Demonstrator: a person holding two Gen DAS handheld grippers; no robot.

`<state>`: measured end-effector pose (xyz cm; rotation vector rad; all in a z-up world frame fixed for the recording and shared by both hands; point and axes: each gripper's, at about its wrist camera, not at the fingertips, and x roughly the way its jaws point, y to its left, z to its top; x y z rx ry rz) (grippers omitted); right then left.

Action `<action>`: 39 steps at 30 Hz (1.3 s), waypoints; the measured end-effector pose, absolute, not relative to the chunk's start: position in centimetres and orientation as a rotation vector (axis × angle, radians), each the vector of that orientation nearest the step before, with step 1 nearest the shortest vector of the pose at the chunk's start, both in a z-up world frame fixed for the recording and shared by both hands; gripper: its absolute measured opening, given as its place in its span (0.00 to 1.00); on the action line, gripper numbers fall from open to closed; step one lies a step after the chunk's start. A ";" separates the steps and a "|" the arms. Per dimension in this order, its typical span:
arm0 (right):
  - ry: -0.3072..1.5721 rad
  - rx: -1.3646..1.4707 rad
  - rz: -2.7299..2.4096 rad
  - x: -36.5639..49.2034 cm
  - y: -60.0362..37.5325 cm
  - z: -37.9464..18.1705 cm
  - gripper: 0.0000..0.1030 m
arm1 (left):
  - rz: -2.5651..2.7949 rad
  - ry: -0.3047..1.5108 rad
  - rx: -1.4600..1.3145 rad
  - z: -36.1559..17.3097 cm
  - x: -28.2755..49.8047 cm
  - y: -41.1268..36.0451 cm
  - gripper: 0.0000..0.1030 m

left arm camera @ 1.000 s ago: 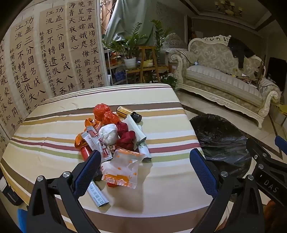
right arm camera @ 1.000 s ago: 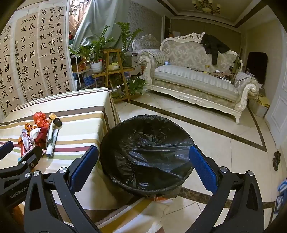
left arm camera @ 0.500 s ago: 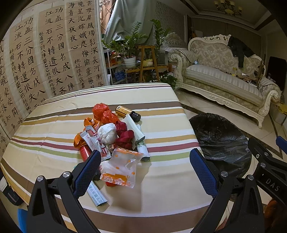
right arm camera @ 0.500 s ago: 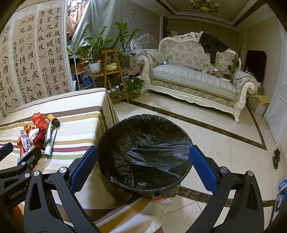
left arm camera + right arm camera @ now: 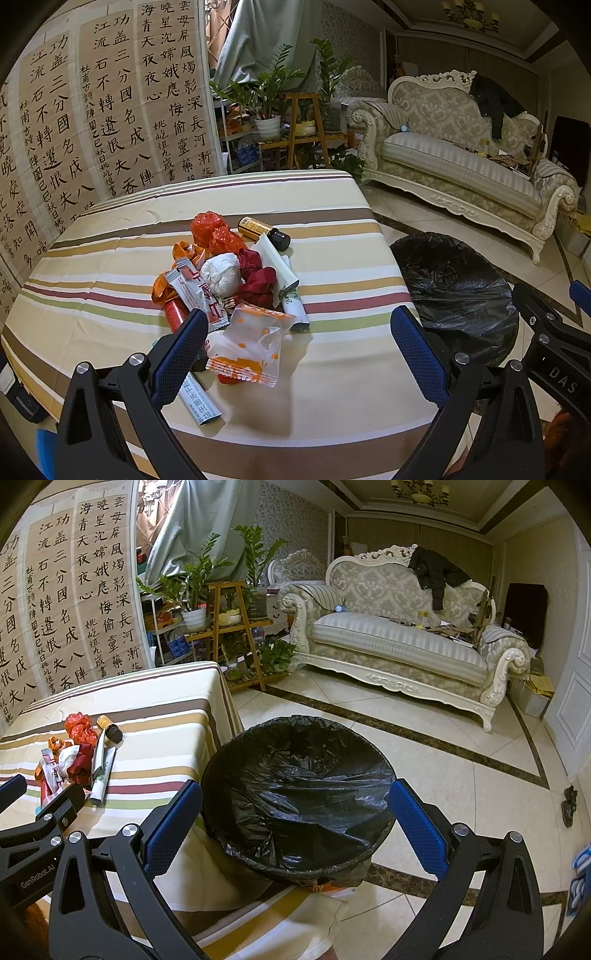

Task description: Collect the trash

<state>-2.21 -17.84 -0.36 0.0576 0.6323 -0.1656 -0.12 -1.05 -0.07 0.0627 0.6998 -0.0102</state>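
The left gripper (image 5: 295, 343) hangs with jaws spread wide and empty above the near edge of the trash pile (image 5: 229, 284) (wrappers, tubes, a small bottle) on the striped tablecloth (image 5: 351, 369). The right gripper (image 5: 295, 819), equally wide and empty, hovers over the black-lined trash bin (image 5: 295, 790) on the floor just right of the table.

I read "GenRobot.AI" printed white on the black frame of the left claw (image 5: 26, 877) at the right wrist view's left edge. "DAS" stands on the right claw's frame (image 5: 561, 376) in my left view. The wall scrolls (image 5: 110, 110) carry large brush calligraphy, including 功盖三分國, 名成八陣 and 江流石不轉. The sachets' print (image 5: 201, 293) is too small to read.
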 end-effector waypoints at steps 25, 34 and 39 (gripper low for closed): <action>0.634 0.061 -0.165 -2.2 -17.9 -0.4 0.96 | -0.011 0.703 0.066 -0.6 -0.1 -1.4 0.94; 0.637 0.066 -0.168 -2.5 -18.3 -0.7 0.96 | -0.014 0.708 0.068 -1.1 0.0 -1.6 0.94; 0.639 0.067 -0.170 -2.5 -18.4 -0.8 0.96 | -0.016 0.709 0.069 -1.2 0.0 -1.7 0.94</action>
